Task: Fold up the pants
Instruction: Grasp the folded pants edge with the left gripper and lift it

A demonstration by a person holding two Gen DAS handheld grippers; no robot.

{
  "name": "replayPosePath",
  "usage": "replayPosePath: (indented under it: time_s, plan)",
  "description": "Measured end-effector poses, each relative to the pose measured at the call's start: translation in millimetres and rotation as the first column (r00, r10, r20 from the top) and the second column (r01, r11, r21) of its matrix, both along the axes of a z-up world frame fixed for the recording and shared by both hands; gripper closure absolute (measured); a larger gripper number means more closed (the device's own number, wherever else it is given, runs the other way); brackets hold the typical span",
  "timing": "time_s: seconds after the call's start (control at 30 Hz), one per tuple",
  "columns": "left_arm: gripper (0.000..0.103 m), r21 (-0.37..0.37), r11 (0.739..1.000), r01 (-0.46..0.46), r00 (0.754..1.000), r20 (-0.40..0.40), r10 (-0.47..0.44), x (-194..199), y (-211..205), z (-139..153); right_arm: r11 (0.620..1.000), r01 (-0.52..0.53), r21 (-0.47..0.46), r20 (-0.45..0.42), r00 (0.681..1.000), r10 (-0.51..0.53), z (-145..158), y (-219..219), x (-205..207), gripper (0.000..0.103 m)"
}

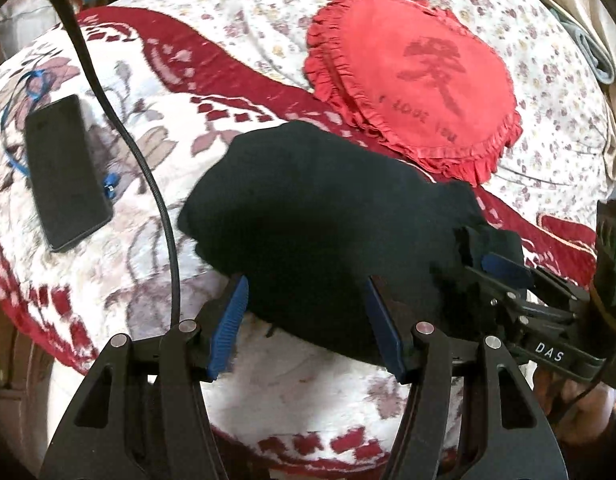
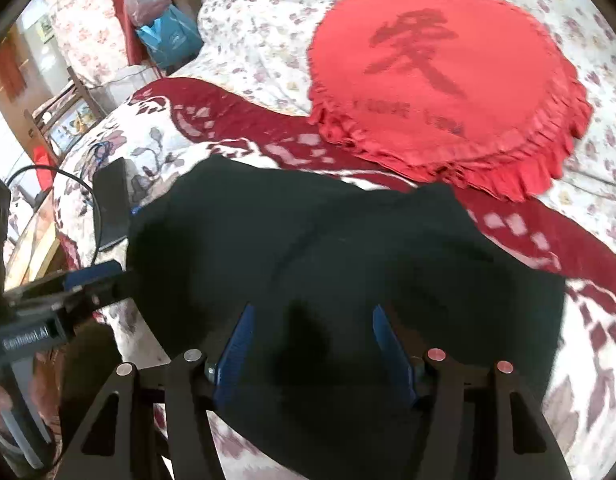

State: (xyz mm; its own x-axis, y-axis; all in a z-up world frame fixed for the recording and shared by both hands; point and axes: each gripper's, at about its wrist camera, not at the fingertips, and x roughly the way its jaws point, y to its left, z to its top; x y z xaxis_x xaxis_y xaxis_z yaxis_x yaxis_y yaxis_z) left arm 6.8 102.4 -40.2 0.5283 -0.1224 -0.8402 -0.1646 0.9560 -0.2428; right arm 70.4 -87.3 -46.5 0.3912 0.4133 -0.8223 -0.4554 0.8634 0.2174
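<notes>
Under black pants (image 2: 328, 264), blanket (image 2: 548, 360) partly hidden

Red frilled heart cushion (image 1: 416, 80), black phone (image 1: 67, 172), floral red-and-white blanket (image 1: 119, 248)

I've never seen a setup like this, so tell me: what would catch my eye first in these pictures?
Probably the big red heart-shaped cushion with a ruffled edge, lying on the flowered bedspread at the far side. In front of it sits a dark bundle of pants on a red-and-white blanket, with the blue-padded left gripper and right gripper standing open over its near edge. A black phone lies on the blanket to the left.
</notes>
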Motion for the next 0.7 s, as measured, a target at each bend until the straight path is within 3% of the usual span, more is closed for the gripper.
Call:
replayPosePath:
  time_s: [0.17, 0.27, 0.4, 0.7]
  plan:
    - [0.043, -0.052, 0.997, -0.048, 0.999, -0.003, 0.048, -7, 19, -3, 0.998, -0.056, 0.022, 0.015, 0.998, 0.056, 1, 25, 8, 0.043]
    - [0.031, -0.147, 0.985, -0.085, 0.996, -0.011, 0.084, -9, 32, -11, 0.997, -0.072, 0.025, -0.003, 0.997, 0.073, -4, 36, 19, 0.043]
    - [0.031, -0.121, 0.987, -0.105, 0.994, -0.024, 0.103, -9, 34, -15, 0.997, -0.068, 0.031, -0.026, 0.997, 0.069, -10, 44, 31, 0.04]
    - [0.031, -0.143, 0.98, -0.141, 0.99, -0.032, 0.138, -10, 37, -19, 0.994, -0.097, 0.044, 0.003, 0.995, 0.097, 0, 55, 38, 0.038]
